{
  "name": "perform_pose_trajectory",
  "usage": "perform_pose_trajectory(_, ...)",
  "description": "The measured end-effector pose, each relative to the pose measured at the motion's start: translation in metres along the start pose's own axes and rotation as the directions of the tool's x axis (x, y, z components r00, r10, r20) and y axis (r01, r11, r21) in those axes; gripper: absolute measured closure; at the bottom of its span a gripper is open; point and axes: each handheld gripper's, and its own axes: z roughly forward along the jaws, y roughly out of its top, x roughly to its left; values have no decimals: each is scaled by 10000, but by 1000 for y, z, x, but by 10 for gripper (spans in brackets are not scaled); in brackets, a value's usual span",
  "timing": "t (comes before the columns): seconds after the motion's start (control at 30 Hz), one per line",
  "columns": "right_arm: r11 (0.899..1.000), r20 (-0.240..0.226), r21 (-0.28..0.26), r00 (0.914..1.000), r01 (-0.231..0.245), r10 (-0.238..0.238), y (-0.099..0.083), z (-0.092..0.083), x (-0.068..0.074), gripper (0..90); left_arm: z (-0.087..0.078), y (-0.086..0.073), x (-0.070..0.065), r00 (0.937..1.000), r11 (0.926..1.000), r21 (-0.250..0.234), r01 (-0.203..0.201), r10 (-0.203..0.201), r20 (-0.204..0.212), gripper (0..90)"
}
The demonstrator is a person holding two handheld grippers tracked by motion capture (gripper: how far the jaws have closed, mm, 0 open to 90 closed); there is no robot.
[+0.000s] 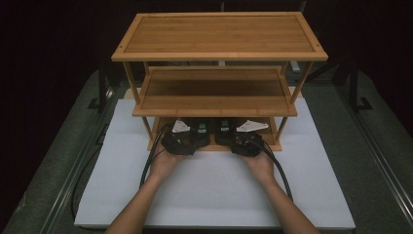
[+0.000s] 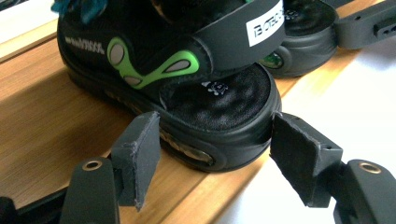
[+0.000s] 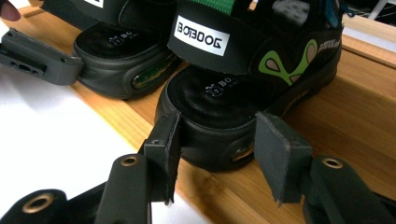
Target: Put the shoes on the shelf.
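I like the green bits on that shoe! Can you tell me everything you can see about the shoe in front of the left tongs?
The sandal is black with bright green swirls on its side and a wide strap carrying a white label. Its footbed looks soft and dimpled, with a tiny white print; the thick sole looks rubbery, with a small window at the heel. It stands upright on the bottom shelf of the wooden rack, heel toward the left tongs, whose open jaws flank it. Its twin sits beside it.

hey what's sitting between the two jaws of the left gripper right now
The heel of a black sandal with green markings, resting on the wooden bottom shelf. The left gripper is open around it, as the left gripper view shows.
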Motion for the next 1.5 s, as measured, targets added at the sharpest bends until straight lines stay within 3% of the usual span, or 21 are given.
perform_pose_trajectory(0.1,9999,0,-118,10000,-79,79,-1,3,-2,508,3,-1,2,9995,9995,-132,273,-271,132,331)
perform_pose_trajectory(0.33,10000,52,-13,10000,-62,62,2,4,-1,487,2,1,1,9999,9999,48,148,-148,-25,331)
perform_pose_trajectory(0.43,9999,-127,9,9998,-136,136,2,-1,1,434,-5,0,0,9995,9997,-65,236,-235,192,313)
perform_pose_trajectory(0.47,9998,-222,77,9995,-208,210,1,-4,1,415,-8,0,-2,9989,9993,-111,360,-357,319,301)
perform_pose_trajectory(0.5,9996,-329,104,9991,-246,250,1,-7,1,409,-11,0,-3,9994,9999,14,150,-150,312,292)
perform_pose_trajectory(0.63,9994,-416,241,9988,-249,259,-3,-19,0,379,-23,-3,-6,9991,10000,25,37,-38,411,276)
perform_pose_trajectory(0.97,9995,-271,303,9996,-17,25,-21,-60,-8,302,-57,-20,-13,9989,9998,74,-185,181,426,196)
perform_pose_trajectory(1.17,9995,-290,295,9996,-68,77,-34,-81,-12,276,-81,-37,-14,9988,9994,-18,-335,336,361,183)
perform_pose_trajectory(1.3,9990,-432,406,9988,-200,217,-44,-93,-15,221,-92,-51,-12,9995,9996,165,-218,214,231,168)
perform_pose_trajectory(1.4,9989,-74,395,9997,-237,240,-52,-103,-17,217,-100,-61,-12,9996,9995,259,-191,185,212,149)
perform_pose_trajectory(1.5,9982,-106,419,9990,-427,432,-60,-111,-22,183,-108,-70,-12,9998,9992,353,-172,168,125,135)
